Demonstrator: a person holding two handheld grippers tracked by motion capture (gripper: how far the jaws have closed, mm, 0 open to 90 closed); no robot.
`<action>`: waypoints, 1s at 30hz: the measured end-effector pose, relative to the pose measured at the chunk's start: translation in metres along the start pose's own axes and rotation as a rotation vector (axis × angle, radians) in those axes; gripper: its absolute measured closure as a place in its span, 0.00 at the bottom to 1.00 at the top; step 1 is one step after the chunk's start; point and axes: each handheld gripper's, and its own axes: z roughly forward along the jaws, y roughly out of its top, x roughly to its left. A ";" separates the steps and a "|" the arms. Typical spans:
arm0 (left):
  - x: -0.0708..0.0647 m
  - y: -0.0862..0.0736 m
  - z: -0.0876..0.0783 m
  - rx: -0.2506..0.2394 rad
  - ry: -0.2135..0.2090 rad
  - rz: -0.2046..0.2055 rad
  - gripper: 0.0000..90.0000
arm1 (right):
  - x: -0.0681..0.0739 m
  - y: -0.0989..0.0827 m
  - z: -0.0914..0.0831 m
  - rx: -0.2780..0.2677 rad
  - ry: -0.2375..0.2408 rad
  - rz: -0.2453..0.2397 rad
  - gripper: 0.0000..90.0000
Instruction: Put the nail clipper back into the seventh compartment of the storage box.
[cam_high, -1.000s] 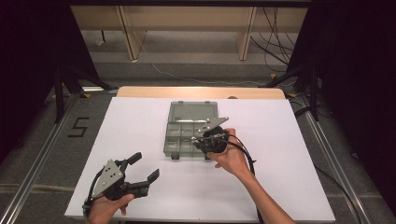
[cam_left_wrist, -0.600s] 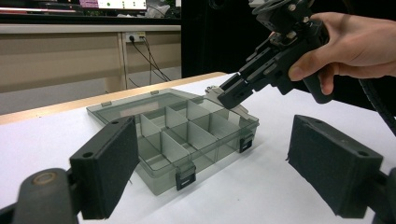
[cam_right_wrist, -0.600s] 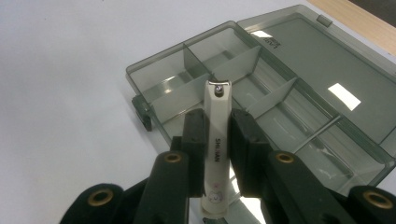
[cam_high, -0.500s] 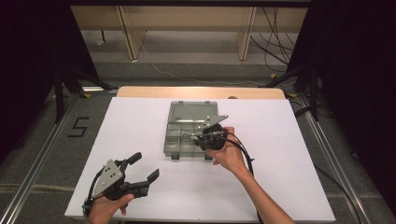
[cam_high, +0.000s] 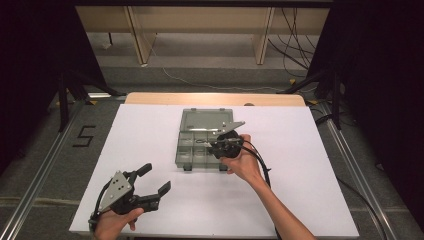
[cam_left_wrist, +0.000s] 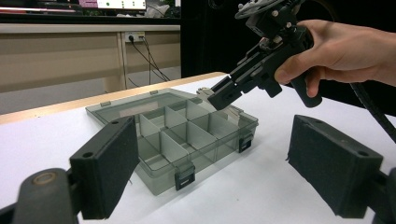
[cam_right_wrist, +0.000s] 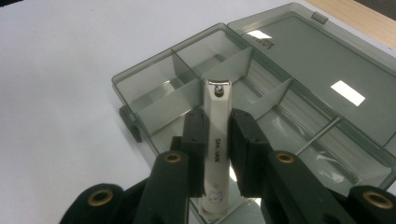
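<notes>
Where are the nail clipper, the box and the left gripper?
clipper (cam_right_wrist: 216, 140), right gripper view, its white body.
box (cam_high: 189, 155), high view, its front-left wall.
left gripper (cam_high: 153, 182), high view, between its open jaws.

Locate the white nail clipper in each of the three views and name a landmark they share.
High view: nail clipper at picture centre, tiny, at the right gripper's jaws.
Left gripper view: too hidden to tell apart.
Right gripper view: bottom centre, clamped between the jaws.
Shared landmark: the open grey compartment box.

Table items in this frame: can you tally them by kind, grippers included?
Grippers: 2 — left gripper, right gripper
Compartment box, lid open: 1
Nail clipper, clamped by the right gripper: 1
Total: 4
</notes>
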 end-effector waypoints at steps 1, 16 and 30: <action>0.000 0.000 0.000 0.000 0.000 0.000 0.18 | 0.000 0.000 0.002 -0.011 -0.008 0.005 0.86; 0.000 0.000 0.000 0.001 -0.003 -0.001 0.18 | -0.004 -0.002 0.013 0.012 0.002 0.021 0.86; 0.000 0.000 -0.001 -0.002 0.000 -0.001 0.18 | -0.002 -0.004 0.018 0.036 -0.027 0.015 0.67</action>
